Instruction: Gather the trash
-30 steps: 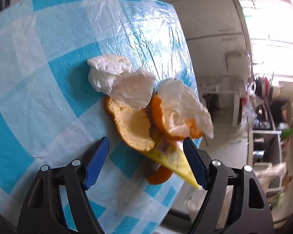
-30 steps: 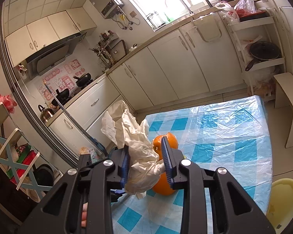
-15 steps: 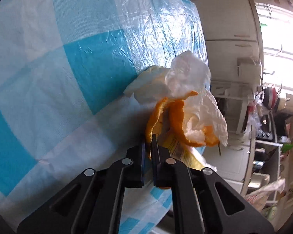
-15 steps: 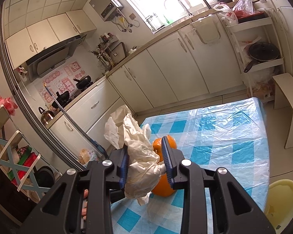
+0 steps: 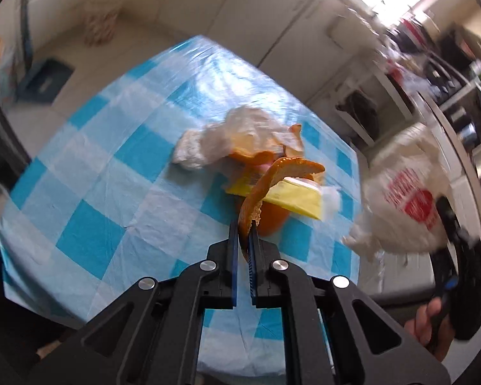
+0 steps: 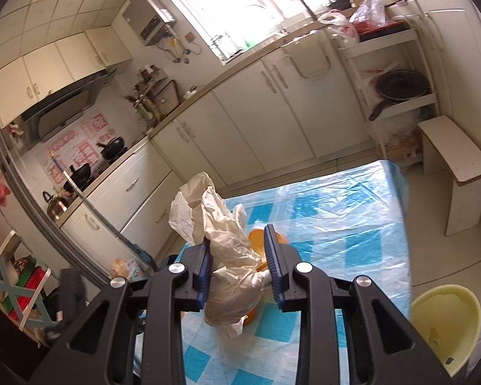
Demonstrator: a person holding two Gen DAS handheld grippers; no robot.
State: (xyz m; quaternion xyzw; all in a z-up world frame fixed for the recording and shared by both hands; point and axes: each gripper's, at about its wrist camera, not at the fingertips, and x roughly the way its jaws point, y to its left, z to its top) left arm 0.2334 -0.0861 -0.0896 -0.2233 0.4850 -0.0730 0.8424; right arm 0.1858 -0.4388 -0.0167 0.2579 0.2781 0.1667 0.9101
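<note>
My left gripper (image 5: 243, 224) is shut on one end of a curled orange peel (image 5: 285, 168) and holds it up off the blue-checked table (image 5: 96, 192). Under the peel lie a yellow wrapper (image 5: 291, 197), more orange peel, crumpled clear plastic (image 5: 247, 128) and a white tissue (image 5: 189, 150). My right gripper (image 6: 239, 247) is shut on the bunched neck of a white plastic bag (image 6: 227, 256). In the left wrist view that bag (image 5: 404, 192), printed in red, hangs beside the table's right edge, with a hand below it.
A pale yellow plastic seat (image 6: 442, 320) sits low on the right, off the table. A white stool (image 6: 458, 160) stands past the table's far corner. Kitchen cabinets (image 6: 272, 112) and a shelf rack run along the far wall.
My left gripper went from open around the trash pile to shut on the orange peel, then rose and rolled, lifting the peel. The right gripper kept its hold on the bag and shifted slightly.
</note>
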